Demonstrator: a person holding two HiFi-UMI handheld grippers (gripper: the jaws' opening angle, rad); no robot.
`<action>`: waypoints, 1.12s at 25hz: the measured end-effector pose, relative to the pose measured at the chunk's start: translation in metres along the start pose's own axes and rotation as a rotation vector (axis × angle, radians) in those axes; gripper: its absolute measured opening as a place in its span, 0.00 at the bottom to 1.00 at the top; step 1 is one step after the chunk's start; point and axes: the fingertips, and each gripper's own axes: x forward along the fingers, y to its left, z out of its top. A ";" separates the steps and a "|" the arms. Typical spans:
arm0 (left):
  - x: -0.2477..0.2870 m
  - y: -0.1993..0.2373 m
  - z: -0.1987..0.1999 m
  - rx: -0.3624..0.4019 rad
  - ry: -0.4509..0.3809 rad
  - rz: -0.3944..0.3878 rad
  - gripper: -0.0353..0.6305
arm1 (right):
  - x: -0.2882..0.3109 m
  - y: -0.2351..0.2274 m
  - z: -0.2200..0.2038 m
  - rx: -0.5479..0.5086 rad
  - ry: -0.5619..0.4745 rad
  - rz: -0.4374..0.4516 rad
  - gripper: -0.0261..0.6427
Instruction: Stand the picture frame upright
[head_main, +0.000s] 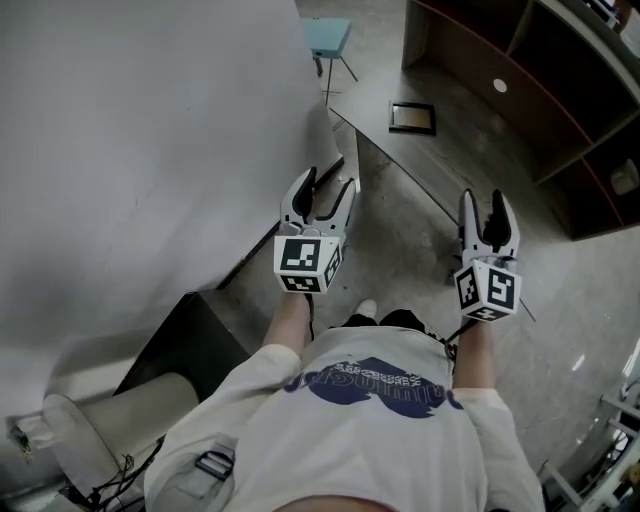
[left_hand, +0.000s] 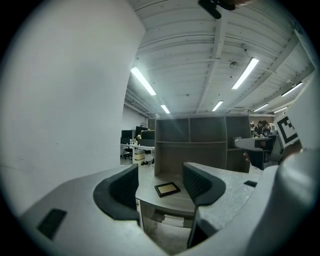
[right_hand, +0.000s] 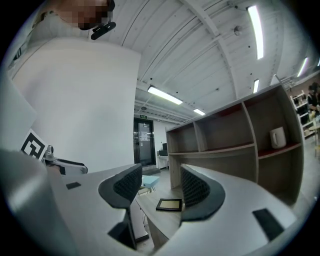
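Left tool (head_main: 328, 186), right tool (head_main: 483, 200): agape, empty

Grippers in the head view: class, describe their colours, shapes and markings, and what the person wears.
The left gripper and right gripper are white, each with two tapering fingers lined with dark ribbed pads. Each carries a cube of black-and-white square markers. The person wears a white top with dark blue print.

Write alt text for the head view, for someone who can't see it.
A person, seen from above, holds the left gripper and right gripper out toward a desk, both open and empty. A dark frame lies flat on the desk, untouched, with open shelves behind it.
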 end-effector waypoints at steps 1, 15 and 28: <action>0.004 0.002 -0.001 -0.002 0.006 0.000 0.44 | 0.004 -0.001 -0.001 0.000 0.005 -0.001 0.39; 0.083 -0.011 -0.017 -0.003 0.076 0.046 0.45 | 0.076 -0.066 -0.029 0.041 0.064 0.028 0.39; 0.146 -0.022 0.003 0.013 0.071 0.103 0.45 | 0.136 -0.114 -0.020 0.061 0.053 0.080 0.39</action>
